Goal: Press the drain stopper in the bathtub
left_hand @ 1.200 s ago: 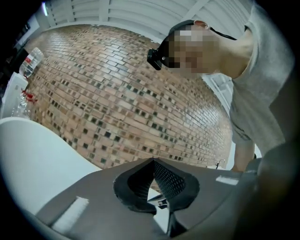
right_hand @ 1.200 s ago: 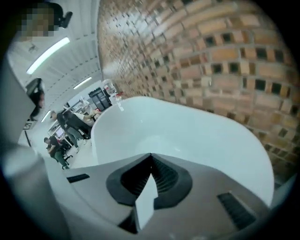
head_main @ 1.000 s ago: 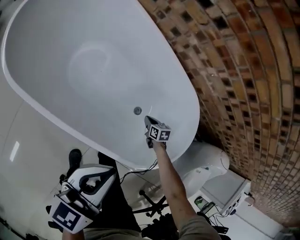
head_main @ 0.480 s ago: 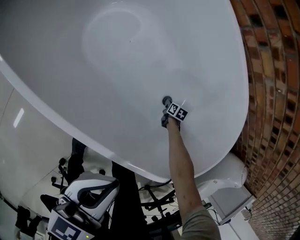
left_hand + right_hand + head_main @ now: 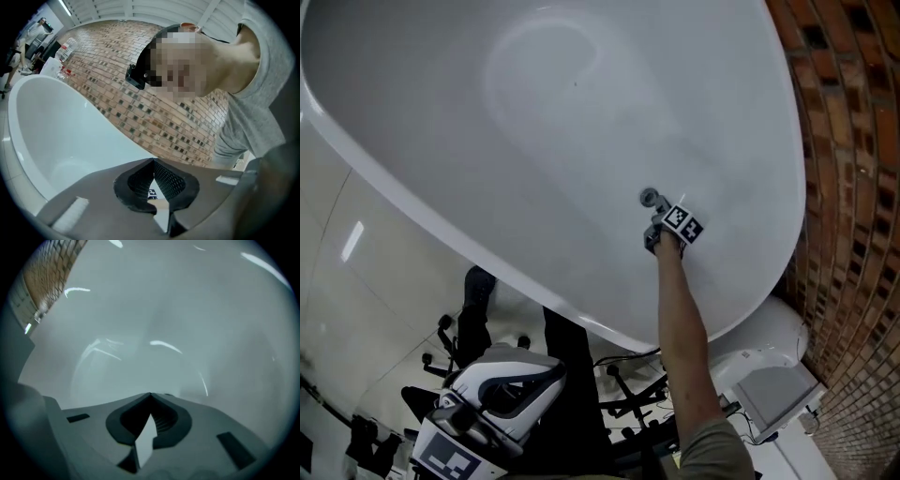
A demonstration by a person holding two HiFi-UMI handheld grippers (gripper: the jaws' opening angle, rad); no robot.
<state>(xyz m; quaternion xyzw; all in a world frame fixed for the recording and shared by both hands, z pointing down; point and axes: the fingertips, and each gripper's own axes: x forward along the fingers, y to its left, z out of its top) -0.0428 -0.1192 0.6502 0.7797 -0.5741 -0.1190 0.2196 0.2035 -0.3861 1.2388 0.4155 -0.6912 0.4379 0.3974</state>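
The white bathtub (image 5: 487, 234) fills the head view. Its round metal drain stopper (image 5: 650, 197) sits in the tub floor, right of centre. My right gripper (image 5: 656, 212), carrying its marker cube (image 5: 682, 223), reaches in on an outstretched arm, and its tips are at the stopper's near edge. In the right gripper view the jaws (image 5: 150, 394) meet at the tip, shut on nothing, with only tub enamel ahead and the stopper hidden below them. My left gripper (image 5: 153, 161) is shut and empty, held outside the tub at the head view's lower left, where its marker cube (image 5: 450, 455) shows.
A brown mosaic brick wall (image 5: 853, 187) curves round the tub's far right side. Pale floor tiles (image 5: 337, 281) lie to the left. A black chair base (image 5: 628, 398) and a white box-like unit (image 5: 773, 394) stand on the floor below the tub's rim.
The right gripper has moved forward across the tub floor, from short of the drain stopper to right at it. The head view swung closer over the tub. The left gripper stayed low outside.
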